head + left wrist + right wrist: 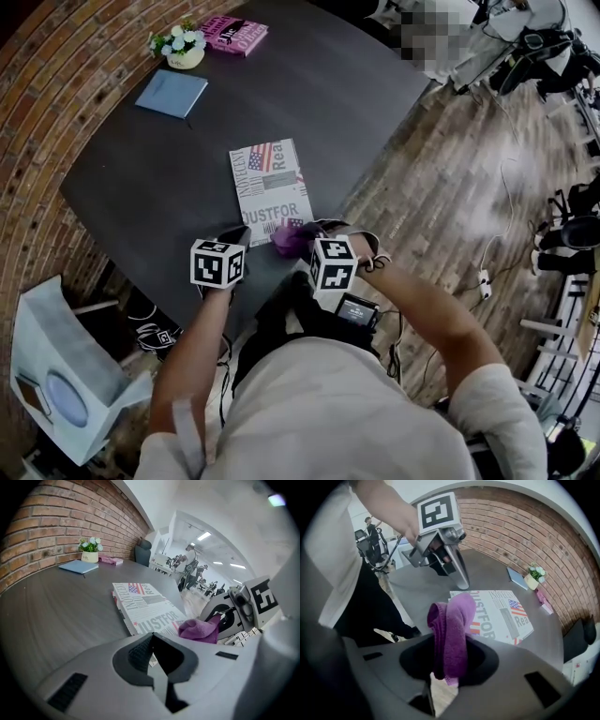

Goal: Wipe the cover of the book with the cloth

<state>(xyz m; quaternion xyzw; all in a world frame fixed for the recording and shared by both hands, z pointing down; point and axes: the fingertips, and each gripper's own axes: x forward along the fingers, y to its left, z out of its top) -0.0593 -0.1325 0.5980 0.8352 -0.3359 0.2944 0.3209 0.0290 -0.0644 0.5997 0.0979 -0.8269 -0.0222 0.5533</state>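
Note:
The book (pixel 270 190), with a white newspaper-style cover and a flag print, lies flat on the dark table (pixel 141 178). My right gripper (pixel 300 242) is shut on a bunched purple cloth (pixel 287 240), which hangs over the book's near edge. In the right gripper view the cloth (pixel 452 630) stands up between the jaws, with the book (pixel 501 616) beyond it. My left gripper (pixel 232 236) is shut with nothing in it, by the book's near left corner. The left gripper view shows its jaws closed, the book (pixel 145 606) ahead and the cloth (pixel 199 629) to the right.
A blue notebook (pixel 172 93), a small flower pot (pixel 183 47) and a pink book (pixel 236 34) lie at the table's far end by the brick wall. A white bag (pixel 66 375) stands on the floor at lower left. Cables run over the wooden floor at right.

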